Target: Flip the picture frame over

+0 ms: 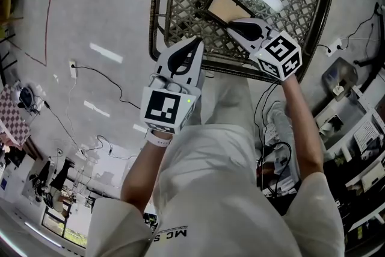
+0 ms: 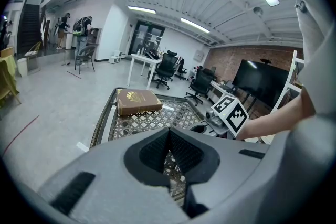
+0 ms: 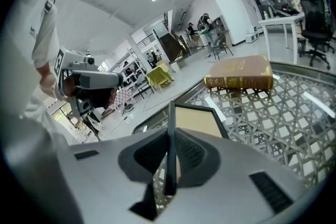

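Head view, looking down. The picture frame (image 1: 224, 7), black-bordered with a tan panel facing up, sits over the lattice top of the desk (image 1: 157, 9), towards its near side. The right claw (image 1: 233, 24) reaches in from the near right and is clamped on the frame's near edge. In the right gripper view the black edge of the frame (image 3: 198, 120) runs straight up between the two jaws of that claw (image 3: 170, 136), which press on it from either side. Whether the frame lies flat on the lattice or is raised off it cannot be told.

The left claw (image 1: 192, 45) hovers at the desk's near rim, apart from the frame. In the left gripper view its jaws (image 2: 169, 134) meet at the tips with nothing between them; only the desk's lattice (image 2: 152, 120) shows beyond.

A brown book (image 2: 137, 101) lies at the far end of the desk, well apart from the frame.
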The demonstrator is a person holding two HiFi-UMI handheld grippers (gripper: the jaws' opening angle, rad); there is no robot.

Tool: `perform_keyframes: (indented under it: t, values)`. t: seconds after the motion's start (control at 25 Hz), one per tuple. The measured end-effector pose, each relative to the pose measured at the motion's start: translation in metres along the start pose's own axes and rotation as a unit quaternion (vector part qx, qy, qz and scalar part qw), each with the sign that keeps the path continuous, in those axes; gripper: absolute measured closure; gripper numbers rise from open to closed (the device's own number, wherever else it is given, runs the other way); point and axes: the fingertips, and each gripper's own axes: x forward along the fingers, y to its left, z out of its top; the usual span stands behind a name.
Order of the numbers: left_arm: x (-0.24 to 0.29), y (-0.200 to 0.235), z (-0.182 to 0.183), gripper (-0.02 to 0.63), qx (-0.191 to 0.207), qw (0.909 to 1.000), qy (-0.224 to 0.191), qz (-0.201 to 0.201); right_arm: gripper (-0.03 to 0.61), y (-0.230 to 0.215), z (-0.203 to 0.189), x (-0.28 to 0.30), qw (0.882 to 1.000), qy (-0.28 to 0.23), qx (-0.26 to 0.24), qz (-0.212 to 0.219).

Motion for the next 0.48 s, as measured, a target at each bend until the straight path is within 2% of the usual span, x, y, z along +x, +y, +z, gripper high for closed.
perform_keyframes:
  t: [0.32,0.48]
  values:
    - [0.004,0.002,-0.002,0.589,-0.001,1.0,0.003,0.0,0.525,0.0,0.008,0.0,0.995,-0.028,0.079,0.055]
    - [0.005,0.001,-0.001,0.589,-0.003,1.0,0.003,0.0,0.525,0.002,0.011,-0.001,0.991,-0.028,0.104,0.079]
